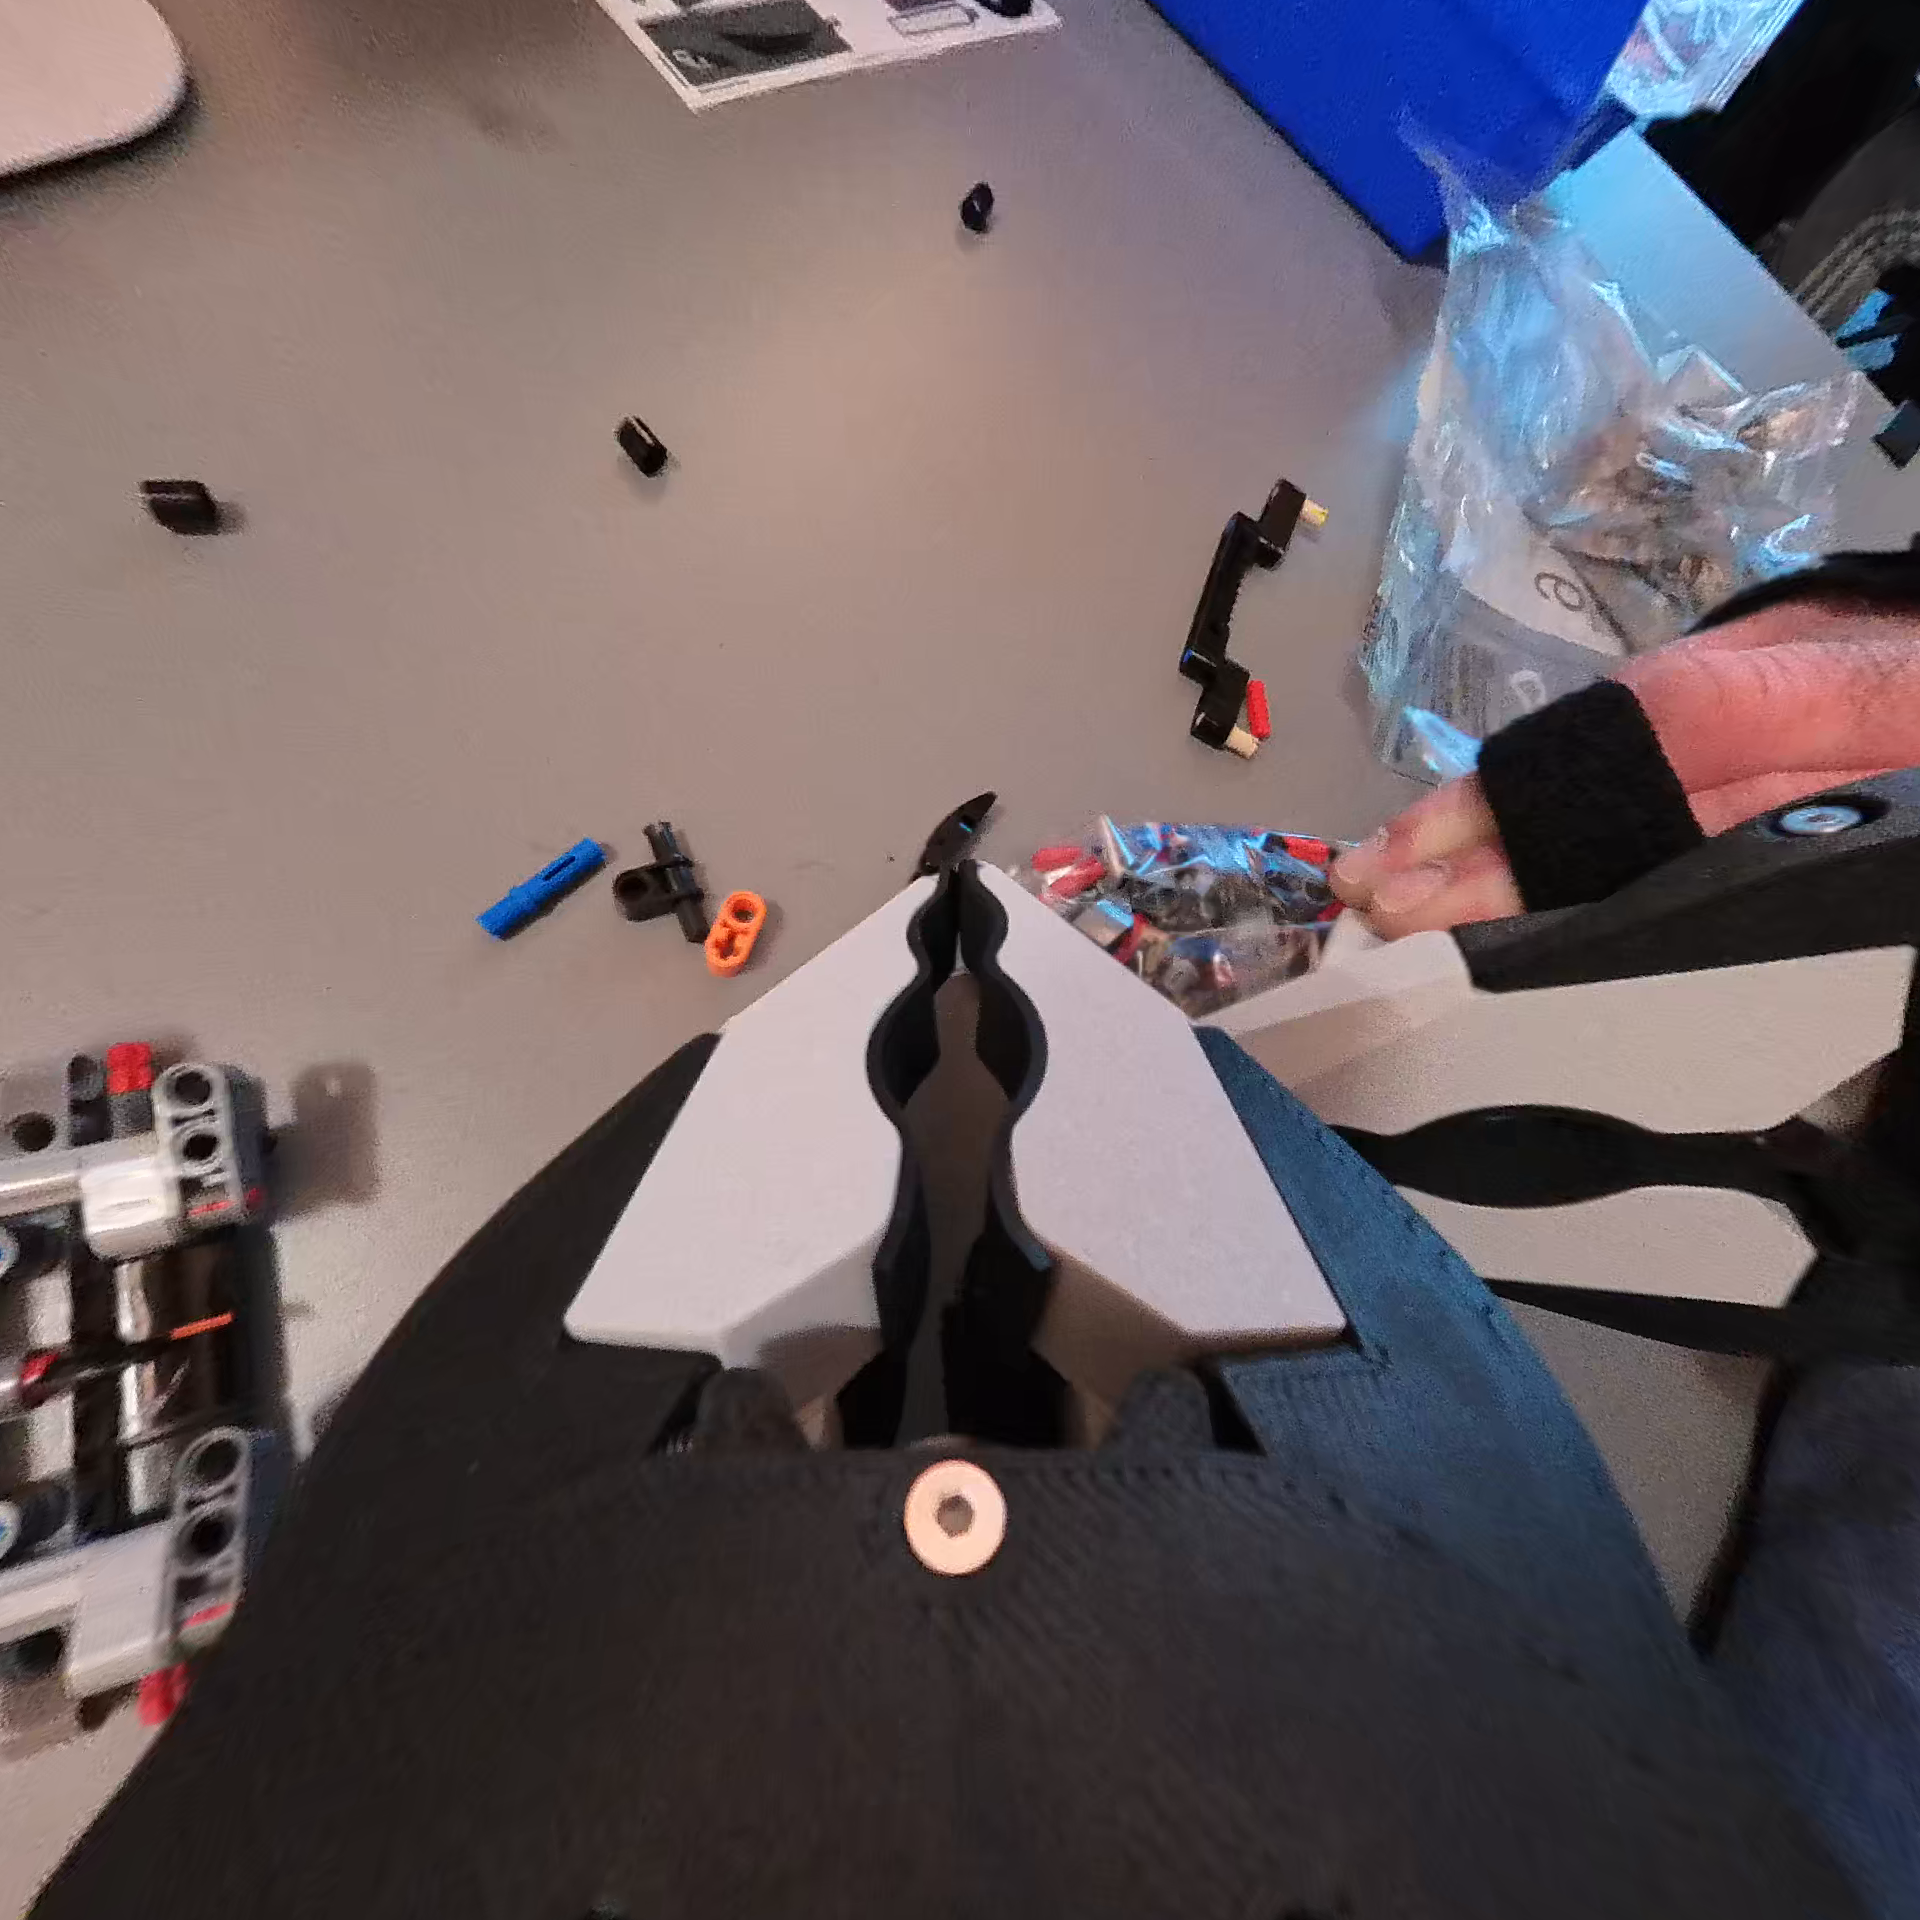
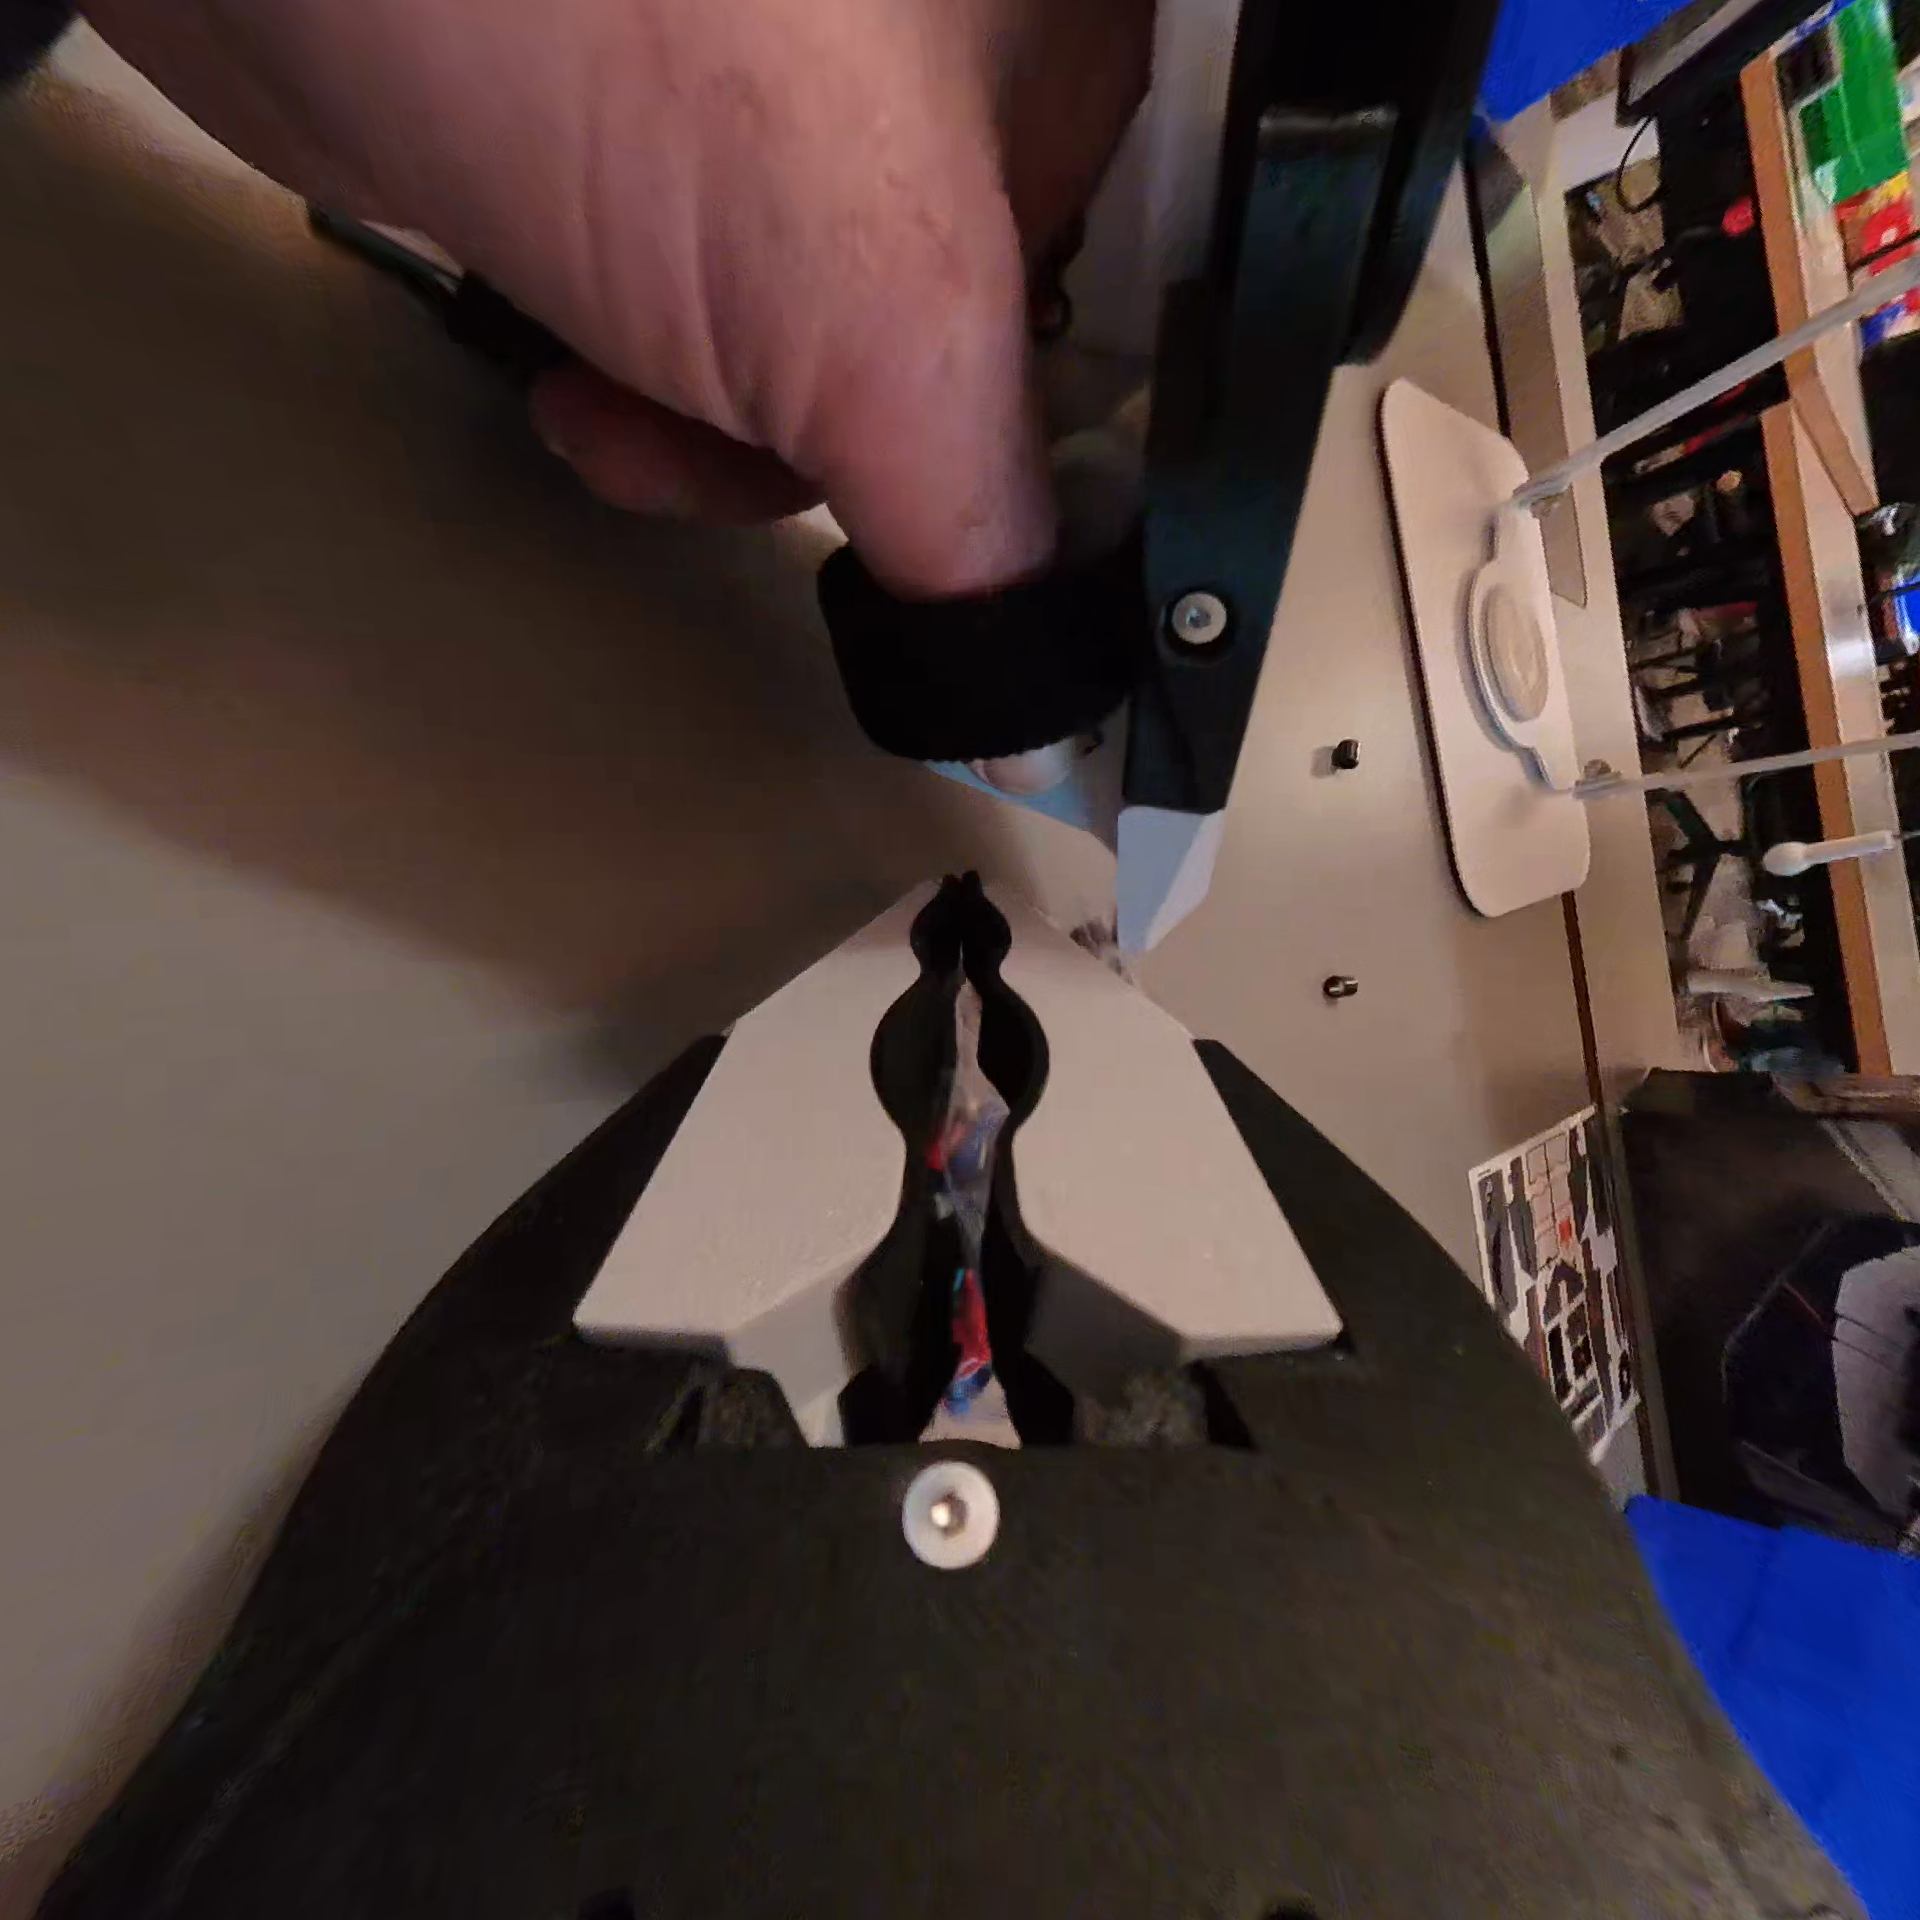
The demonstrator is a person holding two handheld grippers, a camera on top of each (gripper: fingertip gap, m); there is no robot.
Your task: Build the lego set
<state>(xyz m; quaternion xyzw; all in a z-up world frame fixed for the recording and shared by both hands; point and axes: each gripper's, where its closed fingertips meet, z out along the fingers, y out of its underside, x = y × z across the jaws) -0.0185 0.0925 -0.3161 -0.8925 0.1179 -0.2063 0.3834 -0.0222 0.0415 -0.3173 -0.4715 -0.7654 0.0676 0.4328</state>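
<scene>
Grey worktop scattered with loose lego bits: blue pin, black connector, orange link, three small black pieces spread well apart, and a long black bracket with red and yellow pins on its ends. Half-built grey and black model sits at the left edge. A big clear bag of parts lies beside a blue box; an instruction sheet is at the far edge.

Left gripper: jaws together at the tips, pinching a black sliver of the small parts bag edge, I think; blurry there. The small bag, full of red and grey pieces, lies just beside the tips on the right.

Right gripper: jaws together, bag plastic with red and blue bits visible in the slot between them. A hand with a black finger strap fills the view just ahead, holding the left gripper, whose pale tip points down close to the right tips.
</scene>
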